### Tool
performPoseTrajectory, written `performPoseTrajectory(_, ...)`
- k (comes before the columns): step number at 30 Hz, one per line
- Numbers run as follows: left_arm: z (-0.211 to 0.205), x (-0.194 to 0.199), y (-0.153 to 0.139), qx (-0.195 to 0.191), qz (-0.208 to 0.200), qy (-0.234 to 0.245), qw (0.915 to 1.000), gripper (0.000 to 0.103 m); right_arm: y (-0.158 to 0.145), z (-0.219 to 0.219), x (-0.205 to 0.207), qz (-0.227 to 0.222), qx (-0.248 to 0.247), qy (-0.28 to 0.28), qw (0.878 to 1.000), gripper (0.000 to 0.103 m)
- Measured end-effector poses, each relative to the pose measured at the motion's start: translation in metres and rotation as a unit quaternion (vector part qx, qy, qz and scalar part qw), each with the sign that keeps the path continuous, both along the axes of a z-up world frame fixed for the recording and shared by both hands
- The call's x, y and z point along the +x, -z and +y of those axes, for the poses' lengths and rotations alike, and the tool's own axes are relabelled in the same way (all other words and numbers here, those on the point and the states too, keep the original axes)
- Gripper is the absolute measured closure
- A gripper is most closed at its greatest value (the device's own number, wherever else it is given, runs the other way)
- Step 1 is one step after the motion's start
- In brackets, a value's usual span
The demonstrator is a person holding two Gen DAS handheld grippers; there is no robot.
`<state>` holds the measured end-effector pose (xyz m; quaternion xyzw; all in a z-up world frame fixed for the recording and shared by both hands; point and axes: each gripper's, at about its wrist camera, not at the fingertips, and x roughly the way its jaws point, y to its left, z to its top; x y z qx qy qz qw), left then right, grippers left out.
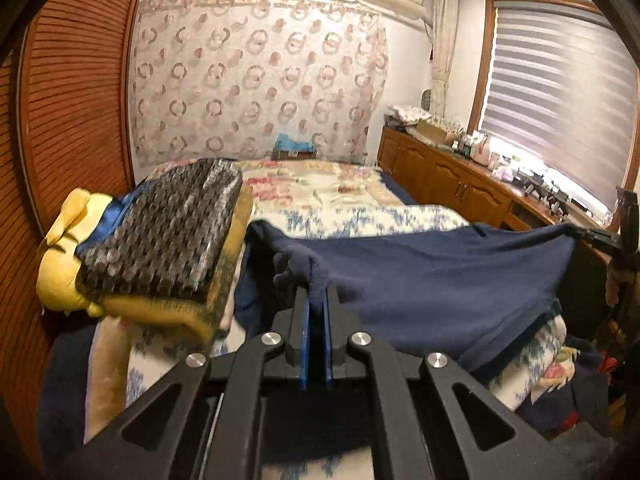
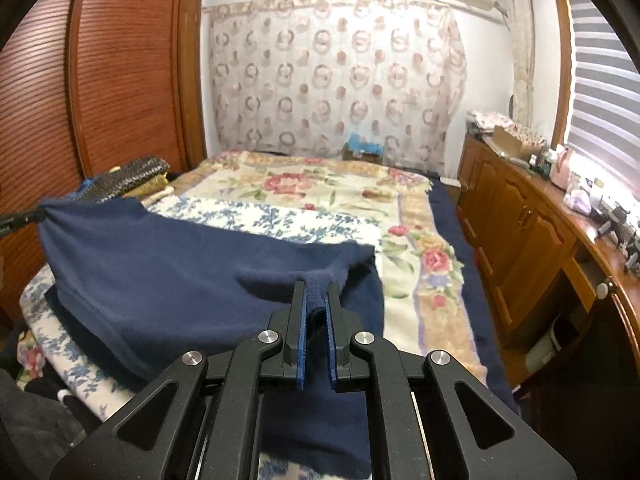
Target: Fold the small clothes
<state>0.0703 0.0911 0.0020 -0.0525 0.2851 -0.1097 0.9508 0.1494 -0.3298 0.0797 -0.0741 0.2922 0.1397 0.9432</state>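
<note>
Left wrist view
Left gripper (image 1: pixel 316 300): jaws are seen clamped together on a bunched corner of the navy garment (image 1: pixel 440 276).
Garment position: it is held lifted and stretched between the two tools, above the blue-floral sheet (image 1: pixel 360 216) on the bed.
Far corner: the opposite corner is seen pinched by a dark tool at the right edge of the frame, taken to be the other gripper.
Stack: a pile of folded items (image 1: pixel 160 248) lies just beside the garment, at the left of the bed.

Right wrist view
Right gripper (image 2: pixel 316 300): jaws are closed on a fold of the navy garment's edge.
Garment position: the cloth is spread from this grip toward the far left, its lower hem draped over the sheet.
Bed: a rose-patterned blanket (image 2: pixel 320 184) is seen beyond.

Progress: the piece is judged held out at two corners, with no fold laid yet; the folded pile suggests other pieces are done. Folding and stacking are judged left.

Unclear: the garment's type, sleeves and underside cannot be made out; motion blur softens the left view; floor clutter at the frame edges is unidentifiable.
</note>
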Motion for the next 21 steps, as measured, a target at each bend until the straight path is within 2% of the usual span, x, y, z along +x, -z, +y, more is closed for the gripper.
performPoseTrajectory(3, 0.001, -0.008, 0.026, 0.016, 0.033, -0.011, 0.9993, 0.099, 0.024, 0.000, -0.001, 0.032, -0.022, -0.001, 0.999, 0.098)
performPoseTrajectory(6, 0.001, -0.012, 0.058, 0.017, 0.076, -0.014, 0.9969, 0.098, 0.063, -0.005, 0.004, 0.081, -0.023, 0.003, 0.996, 0.097)
performPoseTrajectory(10, -0.005, -0.016, 0.077, 0.021, 0.100, -0.013, 0.9947, 0.096, 0.087, -0.008, -0.002, 0.101, -0.012, 0.007, 0.995, 0.097)
performPoseTrajectory(17, 0.002, -0.023, 0.085, 0.010, 0.110, -0.028, 0.9935, 0.078, 0.088, -0.005, -0.014, 0.097, -0.011, 0.014, 0.995, 0.094)
performPoseTrajectory(20, 0.008, -0.024, 0.086, 0.012, 0.116, -0.039, 0.9924, 0.061, 0.083, -0.002, -0.017, 0.088, -0.010, 0.013, 0.996, 0.091)
performPoseTrajectory(21, 0.009, -0.024, 0.086, 0.014, 0.116, -0.040, 0.9923, 0.060, 0.081, -0.001, -0.018, 0.085, -0.009, 0.013, 0.996, 0.089)
